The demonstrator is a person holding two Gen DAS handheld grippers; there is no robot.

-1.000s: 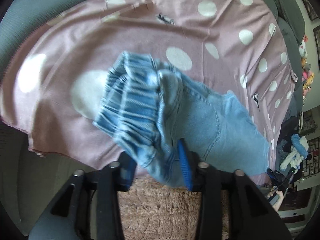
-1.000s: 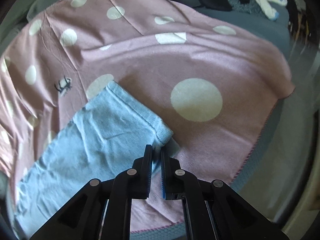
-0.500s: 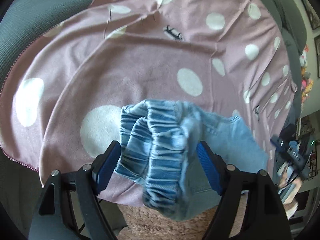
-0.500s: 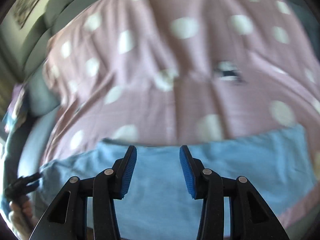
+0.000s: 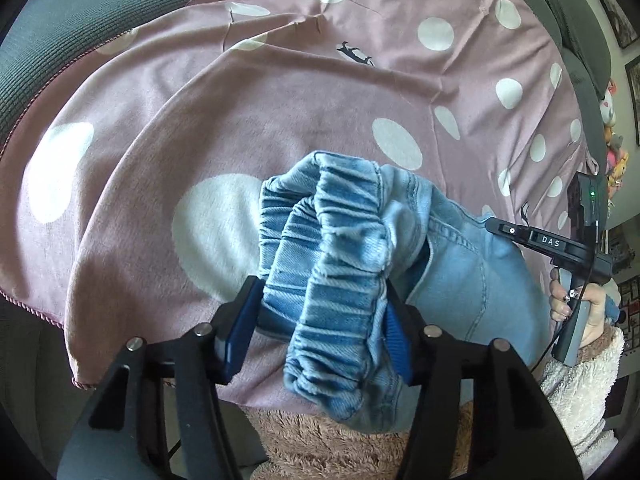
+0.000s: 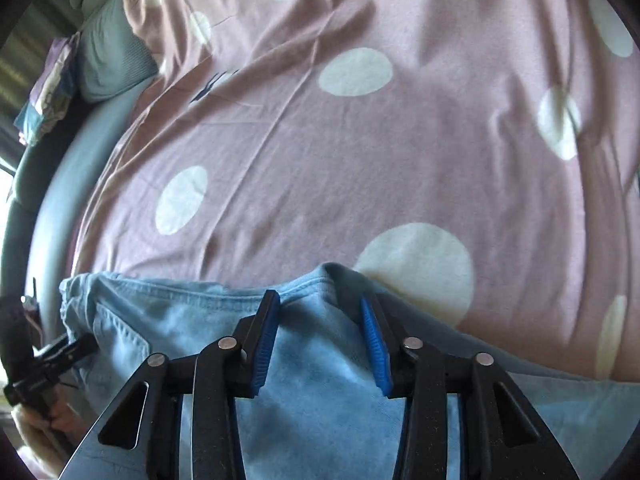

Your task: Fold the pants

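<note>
Light blue denim pants (image 5: 460, 276) lie on a pink polka-dot blanket (image 5: 240, 120). Their gathered elastic waistband (image 5: 340, 264) is bunched up between the fingers of my left gripper (image 5: 320, 320), which is open around it. In the right wrist view the pants (image 6: 320, 380) spread flat under my right gripper (image 6: 320, 320), which is open with a raised fold of the far edge between its fingers. The right gripper also shows in the left wrist view (image 5: 540, 240), held in a hand over the pants.
The blanket covers a grey-green sofa (image 5: 80, 20). A light blue cushion (image 6: 108, 52) sits at the far left in the right wrist view. A brown fuzzy fabric (image 5: 340, 440) lies below the blanket's near edge. Toys (image 5: 612, 152) stand at the far right.
My left gripper opened, then narrowed around the bunched waistband. My right gripper let go of the leg hem, opened, and moved over the middle of the pants.
</note>
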